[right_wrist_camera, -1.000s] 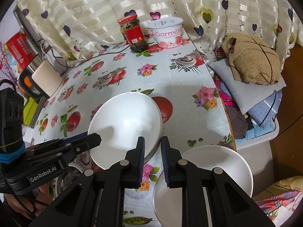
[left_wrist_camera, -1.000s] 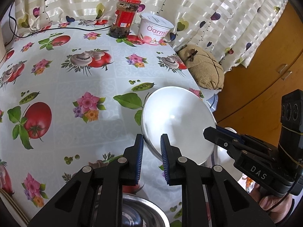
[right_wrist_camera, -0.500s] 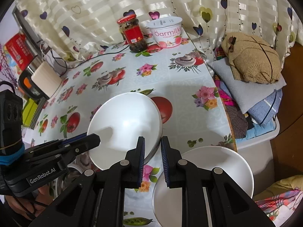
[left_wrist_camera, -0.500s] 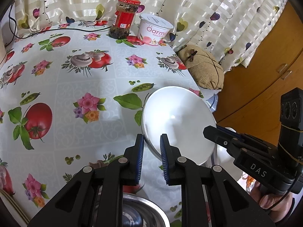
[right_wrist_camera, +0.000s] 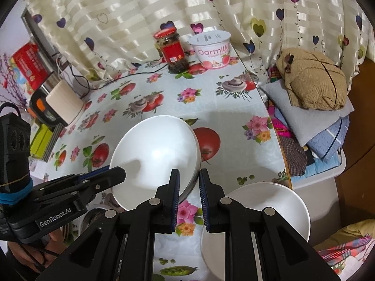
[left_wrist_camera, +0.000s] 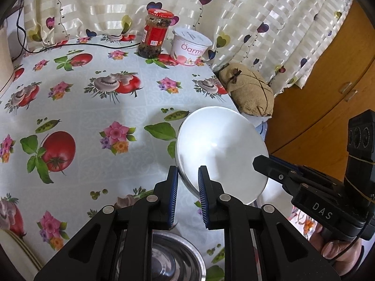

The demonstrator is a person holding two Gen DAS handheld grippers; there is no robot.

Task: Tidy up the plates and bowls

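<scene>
A white bowl [left_wrist_camera: 222, 149] [right_wrist_camera: 154, 149] hangs tilted over the flowered tablecloth [left_wrist_camera: 77, 107], held from both sides. My left gripper [left_wrist_camera: 187, 175] is shut on its left rim; in the right wrist view this left gripper [right_wrist_camera: 119, 174] reaches in from the left. My right gripper [right_wrist_camera: 189, 175] is shut on the opposite rim, where the bowl's grey outer wall shows between the pads. A second white bowl [right_wrist_camera: 257, 210] rests on the table near its right edge, under my right gripper. A steel bowl [left_wrist_camera: 168, 257] sits below my left gripper, partly hidden by the fingers.
A red-lidded jar [left_wrist_camera: 155, 35] and a yogurt tub [left_wrist_camera: 191, 49] stand at the back by the curtain, with a black cable nearby. Folded clothes [right_wrist_camera: 314, 86] lie past the table's right edge. An appliance [right_wrist_camera: 58, 103] stands at the left, a wooden cabinet [left_wrist_camera: 328, 82] at the right.
The left jaws have narrowed slightly onto the bowl's rim. The bowl and both hands have stayed almost where they were.
</scene>
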